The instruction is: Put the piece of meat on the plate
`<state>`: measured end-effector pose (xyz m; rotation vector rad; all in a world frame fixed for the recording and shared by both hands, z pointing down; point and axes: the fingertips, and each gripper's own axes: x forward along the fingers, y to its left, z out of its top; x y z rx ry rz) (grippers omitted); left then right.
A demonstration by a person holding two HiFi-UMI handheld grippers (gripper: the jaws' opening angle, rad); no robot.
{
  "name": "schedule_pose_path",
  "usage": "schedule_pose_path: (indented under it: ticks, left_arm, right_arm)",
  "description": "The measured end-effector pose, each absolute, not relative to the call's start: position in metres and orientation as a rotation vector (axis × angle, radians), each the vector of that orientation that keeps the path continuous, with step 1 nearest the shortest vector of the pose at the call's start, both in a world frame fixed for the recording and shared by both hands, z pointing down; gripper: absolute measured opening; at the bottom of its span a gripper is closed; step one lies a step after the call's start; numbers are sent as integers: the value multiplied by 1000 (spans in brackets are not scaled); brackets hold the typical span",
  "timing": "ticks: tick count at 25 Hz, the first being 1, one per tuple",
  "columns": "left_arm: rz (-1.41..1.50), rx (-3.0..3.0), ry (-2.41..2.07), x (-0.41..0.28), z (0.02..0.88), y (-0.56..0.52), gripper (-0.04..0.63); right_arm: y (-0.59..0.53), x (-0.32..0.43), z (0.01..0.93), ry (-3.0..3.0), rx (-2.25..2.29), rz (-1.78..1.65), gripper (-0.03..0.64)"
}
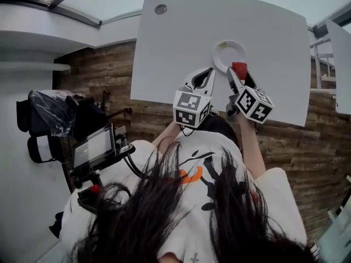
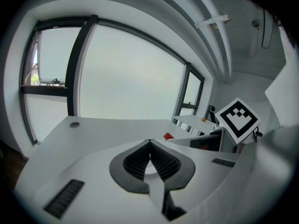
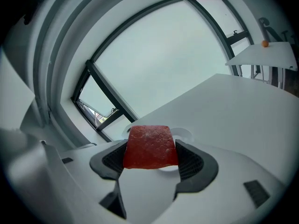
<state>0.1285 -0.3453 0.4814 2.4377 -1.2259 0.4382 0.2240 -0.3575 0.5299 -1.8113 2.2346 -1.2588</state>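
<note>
One piece of meat, red and block-shaped, is clamped between the jaws of the right gripper. It is held across its sides, with its upper part standing proud of the jaws. In the head view it sits at the near rim of the white plate, not over the centre; whether it clears the rim cannot be told. The left gripper is just beside the right, jaws closed tip to tip on nothing, above the white table.

Assessment: the step in hand is carry and placement. Recommended: advance the right gripper until the meat is over the plate's middle. Lower it until the meat bears on the plate, then part the jaws without dragging. Keep the left gripper clear of the plate.
</note>
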Motion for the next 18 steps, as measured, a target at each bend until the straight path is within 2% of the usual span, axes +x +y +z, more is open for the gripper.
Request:
schedule_pose_path:
  ticks: [13,18]
  left_arm:
    - [474,2371,-1142,119,524,-416,6]
    - [478,2371,-1124,121,529,-414,6]
  right_arm:
    - [-428,209,605,2440,-1989,-1365,304]
    - [-423,212,622,2542,-2064,-1359,304]
